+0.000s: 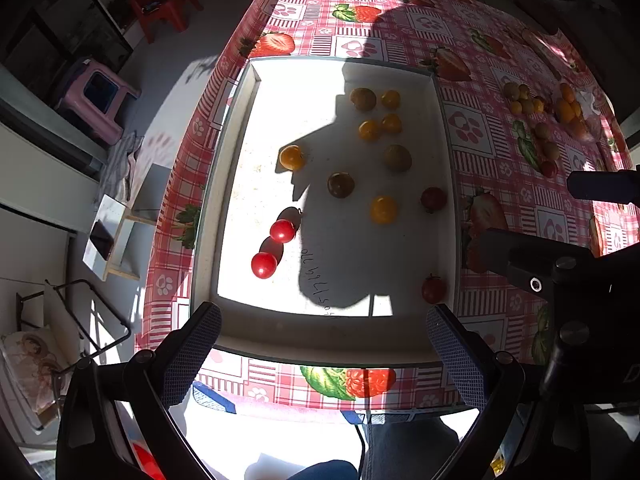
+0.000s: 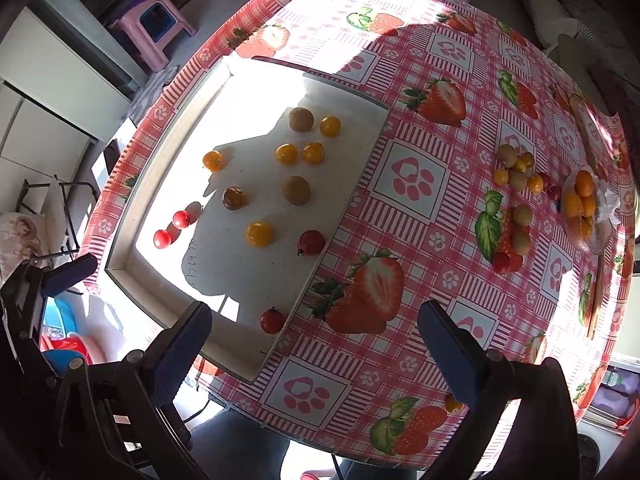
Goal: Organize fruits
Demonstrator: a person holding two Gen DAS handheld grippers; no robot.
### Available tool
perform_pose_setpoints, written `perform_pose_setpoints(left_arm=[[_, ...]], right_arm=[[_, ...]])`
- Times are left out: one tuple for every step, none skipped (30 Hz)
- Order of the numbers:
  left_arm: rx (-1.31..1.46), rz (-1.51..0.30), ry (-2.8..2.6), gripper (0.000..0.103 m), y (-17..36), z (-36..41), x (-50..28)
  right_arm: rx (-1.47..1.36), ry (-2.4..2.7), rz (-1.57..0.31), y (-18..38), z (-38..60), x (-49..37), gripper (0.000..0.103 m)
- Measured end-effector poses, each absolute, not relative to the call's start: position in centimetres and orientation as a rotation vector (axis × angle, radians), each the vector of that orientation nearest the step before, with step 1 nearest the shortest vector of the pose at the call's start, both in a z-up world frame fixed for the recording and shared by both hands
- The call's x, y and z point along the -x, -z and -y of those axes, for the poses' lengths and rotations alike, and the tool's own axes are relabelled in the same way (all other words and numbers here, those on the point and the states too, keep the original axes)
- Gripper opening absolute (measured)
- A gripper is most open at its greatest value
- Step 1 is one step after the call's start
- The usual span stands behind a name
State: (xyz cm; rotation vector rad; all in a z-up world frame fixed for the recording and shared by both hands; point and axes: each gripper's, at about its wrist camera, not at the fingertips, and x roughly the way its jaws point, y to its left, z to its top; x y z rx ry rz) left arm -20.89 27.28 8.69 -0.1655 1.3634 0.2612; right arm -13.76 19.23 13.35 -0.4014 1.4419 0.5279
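Observation:
A white tray (image 1: 340,336) (image 2: 168,160) lies on the strawberry tablecloth and holds several small fruits: red tomatoes (image 1: 264,265) (image 2: 162,238), yellow tomatoes (image 1: 383,209) (image 2: 259,233) and brownish-green fruits (image 1: 341,185) (image 2: 296,189). More loose fruits (image 2: 516,176) (image 1: 528,104) lie on the cloth to the right of the tray, beside a clear bag of orange fruits (image 2: 581,204). My left gripper (image 1: 324,360) is open and empty above the tray's near rim. My right gripper (image 2: 316,348) is open and empty above the tray's near right corner.
The table (image 2: 420,360) has a pink checked cloth and its near edge is close under both grippers. A pink stool (image 1: 100,96) (image 2: 152,20), a red chair (image 1: 164,6) and cabinets stand on the floor to the left. A small orange fruit (image 2: 454,404) lies near the right finger.

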Motion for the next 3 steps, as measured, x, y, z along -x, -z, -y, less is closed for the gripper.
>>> perform_pose_setpoints(left_arm=[[0.163,-1.362,-0.256,0.103,-8.75,-27.32,20.94],[0.159,-1.362,-0.253,0.103,-8.79,-27.36,20.96],[0.155,-1.362,-0.255,0.103,-8.82,-27.38,20.99]], right_arm=[[0.4,-0.528,-1.442,-13.34,-19.23,13.78,0.103],[0.399,-0.528,-1.443,-13.33,-19.23,13.79,0.103],[0.395,-0.526,-1.445,-13.32,-19.22,13.86,0.103]])
